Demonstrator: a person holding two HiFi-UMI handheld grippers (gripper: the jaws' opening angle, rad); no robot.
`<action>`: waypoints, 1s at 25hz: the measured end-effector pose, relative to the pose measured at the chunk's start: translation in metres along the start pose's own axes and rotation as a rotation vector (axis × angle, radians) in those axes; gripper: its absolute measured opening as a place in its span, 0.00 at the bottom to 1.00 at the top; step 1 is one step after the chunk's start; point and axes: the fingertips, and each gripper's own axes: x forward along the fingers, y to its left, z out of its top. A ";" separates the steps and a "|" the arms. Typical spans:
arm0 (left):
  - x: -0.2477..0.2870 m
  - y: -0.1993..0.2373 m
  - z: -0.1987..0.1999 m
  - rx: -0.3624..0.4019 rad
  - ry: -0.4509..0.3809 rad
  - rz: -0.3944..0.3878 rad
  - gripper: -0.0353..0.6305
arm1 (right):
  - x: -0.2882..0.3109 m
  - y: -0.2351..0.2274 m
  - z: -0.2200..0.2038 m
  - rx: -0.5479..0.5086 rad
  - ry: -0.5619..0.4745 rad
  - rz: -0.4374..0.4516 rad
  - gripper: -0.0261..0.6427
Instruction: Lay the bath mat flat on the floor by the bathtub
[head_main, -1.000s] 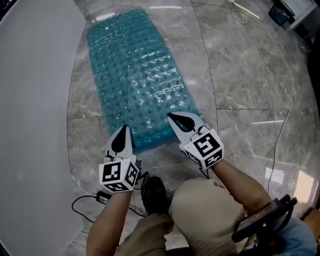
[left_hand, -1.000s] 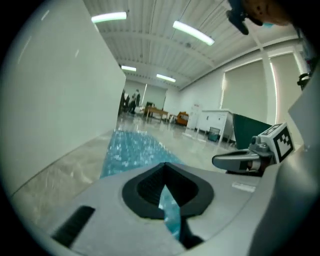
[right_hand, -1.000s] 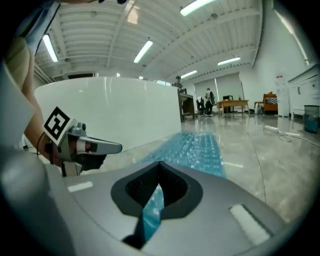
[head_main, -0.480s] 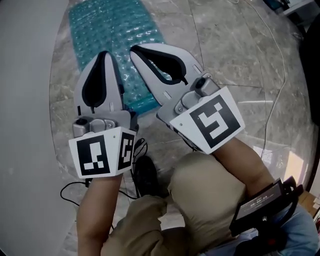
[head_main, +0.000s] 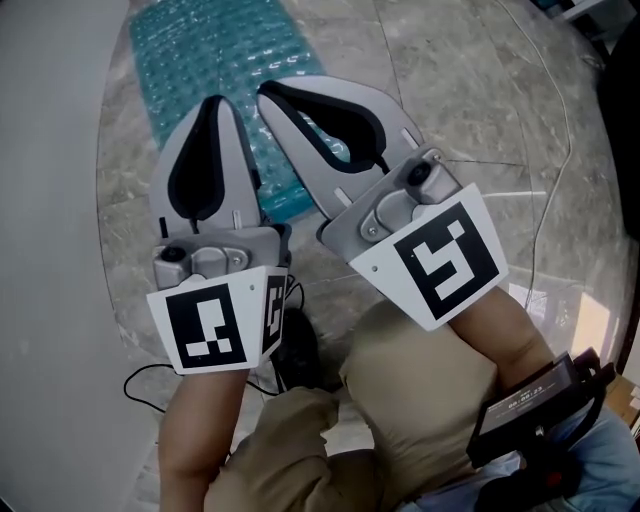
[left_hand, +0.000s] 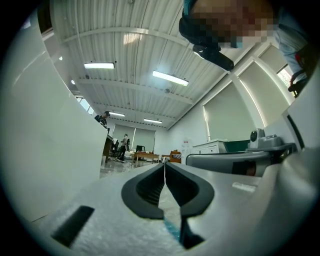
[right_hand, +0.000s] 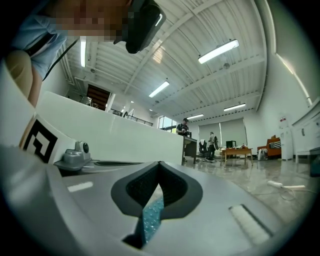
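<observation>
I hold my left gripper (head_main: 214, 102) and right gripper (head_main: 266, 90) side by side above the flat teal bath mat (head_main: 195, 50), both claws closed and empty.

A second ago the left gripper (head_main: 213, 102) and the right gripper (head_main: 266, 93) sat low at the near edge of the teal nubbed rubber bath mat (head_main: 200, 45) and looked small in the head view. Both have since come up close beneath the head camera and loom large, their tips now covering the mat's near end. Over the last half second they rose only a touch more. Less of the mat shows, and it sits further toward the upper left.
</observation>
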 end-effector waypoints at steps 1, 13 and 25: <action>0.000 -0.001 0.001 0.001 -0.002 0.000 0.08 | 0.000 0.001 0.000 -0.011 0.003 0.002 0.05; -0.005 -0.006 0.009 0.028 -0.004 0.000 0.08 | 0.000 0.003 -0.004 -0.009 0.013 -0.003 0.05; -0.005 -0.008 0.011 0.027 -0.004 -0.005 0.09 | -0.002 0.002 -0.004 -0.008 0.010 -0.005 0.05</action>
